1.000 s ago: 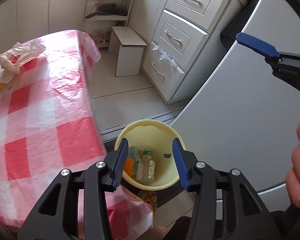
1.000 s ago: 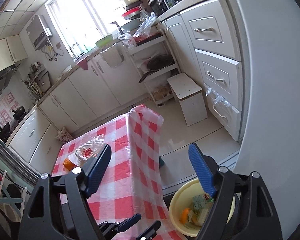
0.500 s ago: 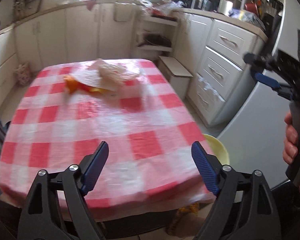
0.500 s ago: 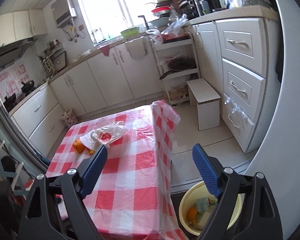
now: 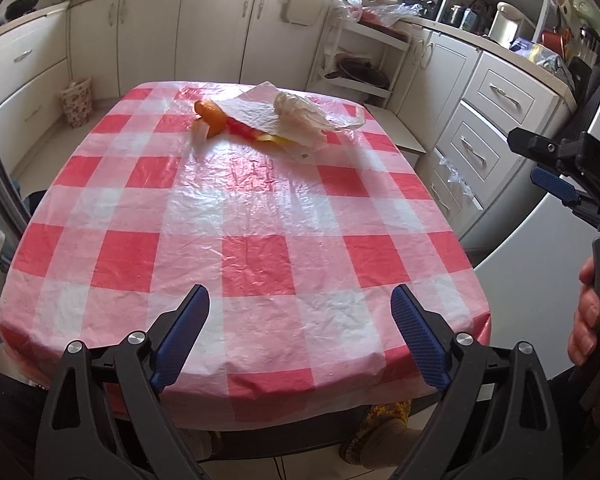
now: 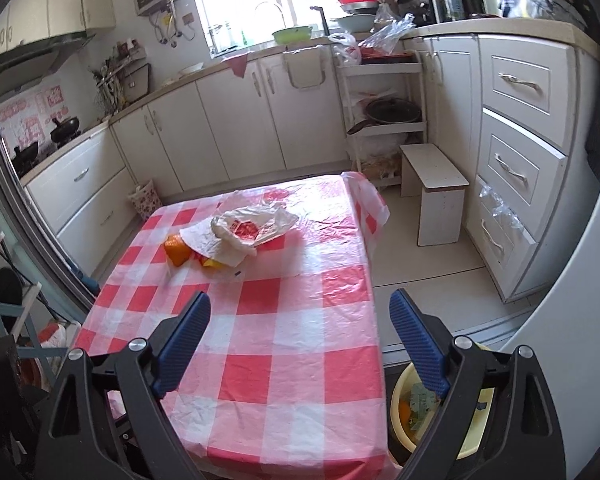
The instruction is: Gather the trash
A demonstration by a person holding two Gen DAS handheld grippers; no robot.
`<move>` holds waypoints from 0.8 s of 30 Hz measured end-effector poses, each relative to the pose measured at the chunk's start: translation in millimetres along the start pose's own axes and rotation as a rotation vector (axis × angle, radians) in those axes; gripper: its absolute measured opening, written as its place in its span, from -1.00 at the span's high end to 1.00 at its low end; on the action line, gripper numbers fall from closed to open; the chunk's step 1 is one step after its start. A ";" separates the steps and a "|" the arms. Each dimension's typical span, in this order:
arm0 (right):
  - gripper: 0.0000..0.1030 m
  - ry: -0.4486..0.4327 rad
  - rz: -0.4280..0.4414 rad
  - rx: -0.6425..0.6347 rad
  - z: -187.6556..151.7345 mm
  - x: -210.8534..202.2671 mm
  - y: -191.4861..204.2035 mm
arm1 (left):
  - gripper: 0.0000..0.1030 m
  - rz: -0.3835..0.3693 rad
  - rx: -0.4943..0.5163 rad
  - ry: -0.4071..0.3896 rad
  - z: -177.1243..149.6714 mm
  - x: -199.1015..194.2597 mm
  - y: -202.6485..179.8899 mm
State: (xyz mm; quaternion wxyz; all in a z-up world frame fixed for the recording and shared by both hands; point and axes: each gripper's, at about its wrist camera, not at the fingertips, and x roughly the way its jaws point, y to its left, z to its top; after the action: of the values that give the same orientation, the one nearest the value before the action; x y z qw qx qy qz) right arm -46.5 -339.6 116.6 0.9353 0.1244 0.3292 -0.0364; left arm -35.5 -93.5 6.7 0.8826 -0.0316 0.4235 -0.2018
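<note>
On the far part of the red-checked table lies a heap of trash: orange peel, a white paper sheet, a crumpled plastic bag and a red-yellow wrapper. The heap shows in the right wrist view too, with the peel and the bag. My left gripper is open and empty above the table's near edge. My right gripper is open and empty, and it also shows at the right in the left wrist view. A yellow bin holding trash stands on the floor right of the table.
White cabinets and drawers line the right side, and a small stool stands on the floor beyond the table. A shelf rack with a pan is at the back. A grey appliance wall rises beside the bin.
My left gripper has swung up from over the bin to face the table and has opened wide. My right gripper has risen and turned left, so the table fills more of its view.
</note>
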 end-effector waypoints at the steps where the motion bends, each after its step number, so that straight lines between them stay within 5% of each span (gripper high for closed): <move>1: -0.70 0.004 -0.003 -0.016 -0.8 2.5 4.6 | -0.72 0.002 -0.007 0.004 -0.2 1.5 2.1; 24: -0.70 0.035 -0.006 -0.012 -9.2 7.7 1.9 | -0.78 0.034 -0.008 0.046 -5.7 14.0 1.3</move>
State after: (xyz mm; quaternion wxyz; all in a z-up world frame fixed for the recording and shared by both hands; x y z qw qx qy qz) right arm -45.7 -335.2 105.3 0.9301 0.1183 0.3459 -0.0348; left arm -31.6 -97.0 -7.5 0.8757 -0.0229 0.4451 -0.1858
